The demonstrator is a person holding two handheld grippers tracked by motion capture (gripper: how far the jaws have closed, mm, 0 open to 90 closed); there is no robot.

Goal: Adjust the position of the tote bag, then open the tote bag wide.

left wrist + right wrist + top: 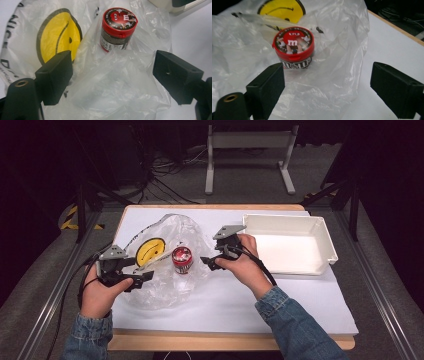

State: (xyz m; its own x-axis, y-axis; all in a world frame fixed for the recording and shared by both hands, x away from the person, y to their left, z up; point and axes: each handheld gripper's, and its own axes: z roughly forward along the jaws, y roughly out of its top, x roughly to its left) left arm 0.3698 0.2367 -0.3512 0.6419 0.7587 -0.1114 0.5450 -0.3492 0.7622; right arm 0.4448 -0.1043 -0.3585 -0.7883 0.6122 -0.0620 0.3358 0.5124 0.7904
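I hold the left gripper point(142, 276) and right gripper point(206, 262) above the table's point(225, 305) left half, both with jaws spread and gripping nothing. Between them the red-lidded candy jar point(182, 259) stands upright inside the clear plastic bag point(165, 290); the white tray point(320, 227) sits at the far right corner.

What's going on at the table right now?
A person holds a gripper in each hand over a clear plastic bag with a smiley print. A red-lidded candy tub stands upright amid the bag. The left gripper and right gripper flank it, both open, gripping nothing. A white tray sits to the right.
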